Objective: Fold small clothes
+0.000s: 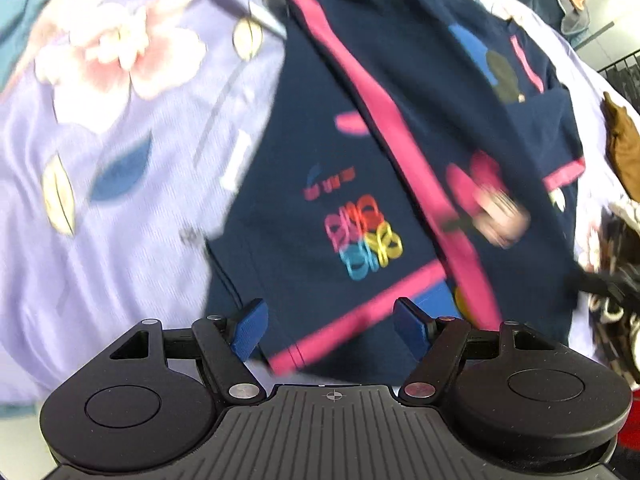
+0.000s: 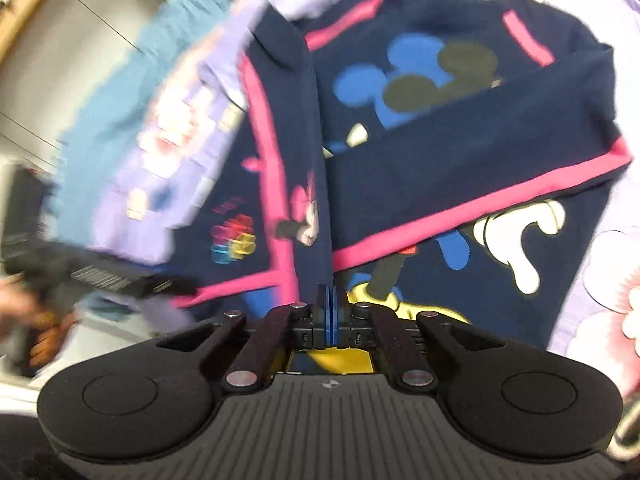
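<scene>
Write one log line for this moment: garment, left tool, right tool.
garment: navy cotton sweatshirt with pink trim, sleeves folded in, on lilac floral sheet | left tool: open, empty | right tool: shut, empty

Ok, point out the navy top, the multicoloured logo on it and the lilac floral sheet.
navy top [image 2: 472, 136]: right wrist view, folded-over sleeve.
multicoloured logo [image 1: 362, 236]: left wrist view, centre of the rings.
lilac floral sheet [image 1: 100, 184]: left wrist view, bare printed fabric.

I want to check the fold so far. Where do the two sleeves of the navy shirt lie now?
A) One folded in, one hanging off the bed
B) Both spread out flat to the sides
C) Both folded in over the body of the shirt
C: on the shirt, the one sleeve and the other sleeve both lie across the printed body.
</scene>
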### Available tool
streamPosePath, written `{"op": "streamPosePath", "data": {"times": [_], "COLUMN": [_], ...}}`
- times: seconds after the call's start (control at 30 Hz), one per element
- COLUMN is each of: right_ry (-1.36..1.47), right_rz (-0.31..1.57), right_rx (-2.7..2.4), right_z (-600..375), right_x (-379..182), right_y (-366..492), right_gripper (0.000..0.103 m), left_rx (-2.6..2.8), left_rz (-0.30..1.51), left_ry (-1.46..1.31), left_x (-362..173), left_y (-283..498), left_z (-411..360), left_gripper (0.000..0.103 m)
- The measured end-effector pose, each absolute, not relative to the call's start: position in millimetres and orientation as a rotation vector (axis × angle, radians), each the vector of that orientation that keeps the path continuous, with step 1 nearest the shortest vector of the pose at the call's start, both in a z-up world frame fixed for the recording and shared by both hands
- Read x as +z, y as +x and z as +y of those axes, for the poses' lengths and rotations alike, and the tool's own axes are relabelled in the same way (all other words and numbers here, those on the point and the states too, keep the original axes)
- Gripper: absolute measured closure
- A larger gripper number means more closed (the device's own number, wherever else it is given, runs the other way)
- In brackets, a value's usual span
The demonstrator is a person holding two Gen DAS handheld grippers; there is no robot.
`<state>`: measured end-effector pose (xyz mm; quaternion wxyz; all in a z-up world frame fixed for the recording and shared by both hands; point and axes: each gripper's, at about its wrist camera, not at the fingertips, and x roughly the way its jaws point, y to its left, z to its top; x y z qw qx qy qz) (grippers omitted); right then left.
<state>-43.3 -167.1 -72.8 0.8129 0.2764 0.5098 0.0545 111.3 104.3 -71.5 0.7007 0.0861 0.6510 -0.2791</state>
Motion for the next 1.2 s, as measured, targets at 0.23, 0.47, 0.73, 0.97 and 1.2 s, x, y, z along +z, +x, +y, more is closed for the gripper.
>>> {"op": "streamPosePath", "data": {"times": [0.23, 0.47, 0.73, 0.97, 1.2], "right_ry": [0.658, 0.724, 0.776, 0.700, 0.776], "right_rz": [1.212, 1.253, 1.274, 1.319, 1.303], "right_rx": [-0.047, -0.170, -0.207, -0.237, -0.284], "right_z": [-211.9, -220.7, -215.8, -203.2, -207.9], "right_x": [-92.3, -129.9, -140.8, -144.6, -148.6], "right_y": [-110.9, -125.4, -134.0, -116.9, -121.9], "right_gripper": [0.100, 0.100, 0.100, 0.100, 0.100], "left_rx": [-0.615, -0.580, -0.577, -0.602, -0.688], "left_rz": [1.359, 1.235, 1.145, 1.240, 1.231], "left_ry": [0.229, 0.249, 0.134, 0.119, 0.115], "left_x": [-55.9, -39.0, -23.2, -62.9, -80.0], "left_y": [162.9, 230.0, 320.6, 367.5, 371.0], "left_z": [90.4, 62.4, 11.3, -55.1, -72.6], "left_gripper": [0.000, 0.000, 0.000, 0.000, 0.052]}}
